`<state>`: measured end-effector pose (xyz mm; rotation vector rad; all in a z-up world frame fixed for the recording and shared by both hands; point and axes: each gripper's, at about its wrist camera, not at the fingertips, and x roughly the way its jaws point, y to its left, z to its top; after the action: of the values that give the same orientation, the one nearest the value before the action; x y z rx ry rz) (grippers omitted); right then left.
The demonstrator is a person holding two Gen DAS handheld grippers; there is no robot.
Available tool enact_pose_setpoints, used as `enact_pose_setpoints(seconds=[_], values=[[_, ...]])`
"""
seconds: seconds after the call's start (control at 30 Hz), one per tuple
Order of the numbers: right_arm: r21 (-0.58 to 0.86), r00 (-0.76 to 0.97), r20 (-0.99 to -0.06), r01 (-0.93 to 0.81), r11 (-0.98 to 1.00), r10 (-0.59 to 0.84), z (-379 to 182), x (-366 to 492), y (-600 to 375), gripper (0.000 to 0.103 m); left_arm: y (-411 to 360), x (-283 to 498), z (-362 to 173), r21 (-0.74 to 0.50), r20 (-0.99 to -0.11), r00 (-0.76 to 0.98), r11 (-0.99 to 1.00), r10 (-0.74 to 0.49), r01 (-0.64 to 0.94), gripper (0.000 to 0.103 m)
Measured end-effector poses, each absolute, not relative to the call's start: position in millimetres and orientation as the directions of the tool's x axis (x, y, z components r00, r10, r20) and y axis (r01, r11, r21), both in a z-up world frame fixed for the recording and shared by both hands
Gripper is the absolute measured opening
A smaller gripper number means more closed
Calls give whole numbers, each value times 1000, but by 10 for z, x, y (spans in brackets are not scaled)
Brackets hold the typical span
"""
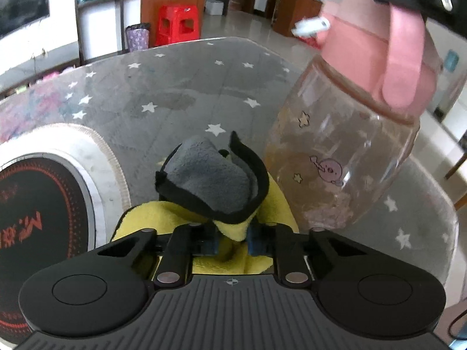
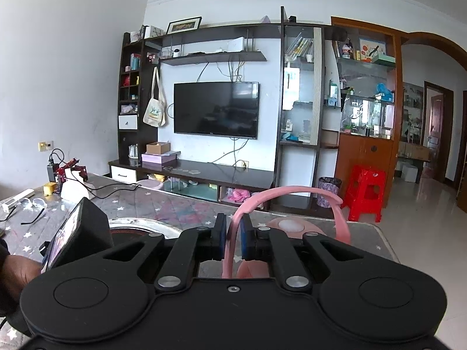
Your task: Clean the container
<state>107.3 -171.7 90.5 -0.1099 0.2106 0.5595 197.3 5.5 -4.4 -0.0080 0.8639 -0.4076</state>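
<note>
Nearest the left wrist camera, the left claw (image 1: 232,240) pinches a yellow-and-grey cloth (image 1: 210,186) above the star-patterned tabletop (image 1: 163,87). Just right of the cloth hangs the clear bottle (image 1: 335,151) with its pink lid (image 1: 376,58). The right claw (image 2: 233,240) is clamped on the bottle's pink strap (image 2: 280,195).

red stool (image 2: 364,192) nr tv (image 2: 216,109), induction hob (image 1: 38,218) on table (image 1: 181,87).
</note>
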Motion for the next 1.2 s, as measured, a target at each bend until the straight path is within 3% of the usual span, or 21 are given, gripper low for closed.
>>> enact_pose_setpoints(seconds=[0.6, 0.83, 1.2], values=[[-54, 763, -210, -633, 772, 611, 997, 1064, -1452, 11, 608, 1297, 890, -144, -540, 779, 947, -318, 287, 14], [-64, 718, -218, -686, 725, 661, 1003, 1005, -1298, 11, 528, 1148, 972, -75, -524, 796, 947, -303, 311, 14], [-94, 727, -239, -677, 730, 643, 1039, 907, -1404, 12, 228, 1046, 945, -50, -510, 767, 903, -390, 426, 14]])
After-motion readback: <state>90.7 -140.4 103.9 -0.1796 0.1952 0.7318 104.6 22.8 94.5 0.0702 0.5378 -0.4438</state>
